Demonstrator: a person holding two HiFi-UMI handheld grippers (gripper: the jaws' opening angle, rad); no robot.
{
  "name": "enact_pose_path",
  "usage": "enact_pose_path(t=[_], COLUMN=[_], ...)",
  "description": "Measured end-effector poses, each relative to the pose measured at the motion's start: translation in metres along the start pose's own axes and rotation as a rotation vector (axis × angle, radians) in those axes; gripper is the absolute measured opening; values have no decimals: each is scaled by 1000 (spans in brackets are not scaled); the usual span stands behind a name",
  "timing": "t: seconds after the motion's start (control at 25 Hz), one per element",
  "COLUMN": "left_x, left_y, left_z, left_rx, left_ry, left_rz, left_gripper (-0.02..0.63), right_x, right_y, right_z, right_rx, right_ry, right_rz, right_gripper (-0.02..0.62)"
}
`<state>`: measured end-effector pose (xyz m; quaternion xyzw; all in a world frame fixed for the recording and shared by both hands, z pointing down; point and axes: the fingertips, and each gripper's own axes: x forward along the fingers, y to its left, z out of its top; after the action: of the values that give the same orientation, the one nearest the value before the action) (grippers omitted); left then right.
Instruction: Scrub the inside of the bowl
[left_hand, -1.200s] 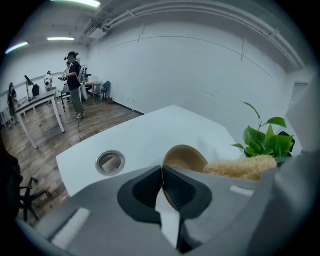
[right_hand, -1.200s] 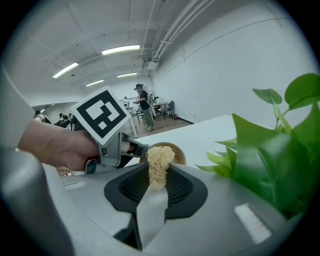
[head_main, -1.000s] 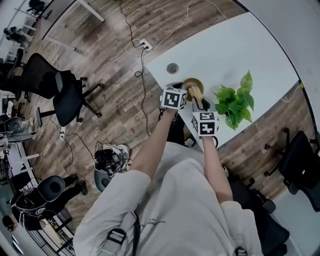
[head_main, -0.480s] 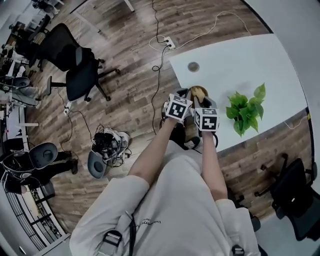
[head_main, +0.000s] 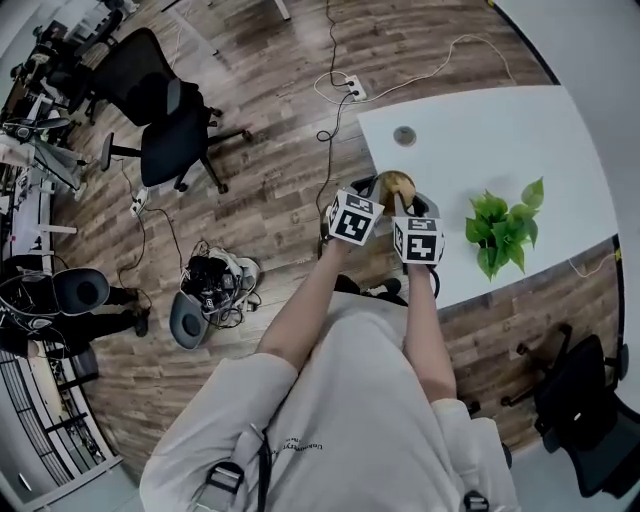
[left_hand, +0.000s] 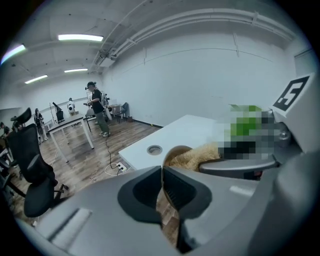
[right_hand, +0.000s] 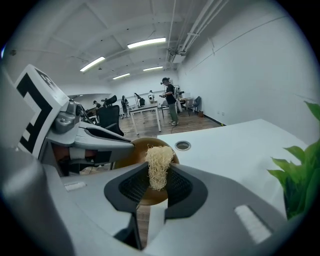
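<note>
1. At the near edge of the white surface (head_main: 480, 140), the wooden bowl (head_main: 392, 184) sits between the two tongs. No view shows whether it rests on the surface.
2. Seen from the left gripper view, the left tongs (left_hand: 162, 170) are clamped on the bowl's thin rim, which stands edge-on between the two jaws.
3. Seen from the right gripper view, the right tongs (right_hand: 158, 175) pinch a tuft of pale, stringy scrubber (right_hand: 159, 156). Its upper end pokes out past the jaw tips.
4. That view shows the bowl tipped up, with its brown hollow facing the right tongs. The scrubber lies against the inside of the bowl, near the middle.
5. Fibres of the scrubber also show inside the bowl in the left gripper view, just beyond the clamped rim.
6. A leafy green plant (head_main: 505, 228) stands on the surface to the right, well apart from the bowl.
7. A round cable hole (head_main: 404, 135) is set in the surface beyond the bowl.
8. On the wooden floor (head_main: 260, 200) past the surface's corner lies a power strip (head_main: 352, 90) with its cable. A black office chair (head_main: 170, 135) stands farther left.
</note>
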<state>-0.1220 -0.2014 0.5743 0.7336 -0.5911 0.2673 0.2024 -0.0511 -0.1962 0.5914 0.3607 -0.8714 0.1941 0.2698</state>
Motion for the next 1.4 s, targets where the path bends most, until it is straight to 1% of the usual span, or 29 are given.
enact_pose_path(t=[0.12,0.24,0.4,0.64,0.8,1.0,1.4], left_x=[-6,-12,-26,-32,-35,-41,-48], left_y=[7,15,17,-2,-21,-41,-64], left_z=[-2,-2,-2,-8,-13,-22,-26], left_rx=[-18,-59,-126,-225,-254,-273,-234], left_ry=[-18,-46,-72,-90,-93,-84,-79], left_rz=[18,43,73,75,63,40,19], left_gripper=[14,14,14,14,14,14,12], right_x=[-1,-3,-11,-30,-41,-50,-65], right_y=[2,5,15,34,42,45,20], right_z=[-4,-9,-19,-36,-39,-34,-30], right_rx=[-33,-56,-80,-146,-163,-150,-113], right_ry=[11,23,53,109,96,51,-18], right_rz=[1,12,64,131,160,164,81], right_gripper=[109,109,109,109,107,107,107])
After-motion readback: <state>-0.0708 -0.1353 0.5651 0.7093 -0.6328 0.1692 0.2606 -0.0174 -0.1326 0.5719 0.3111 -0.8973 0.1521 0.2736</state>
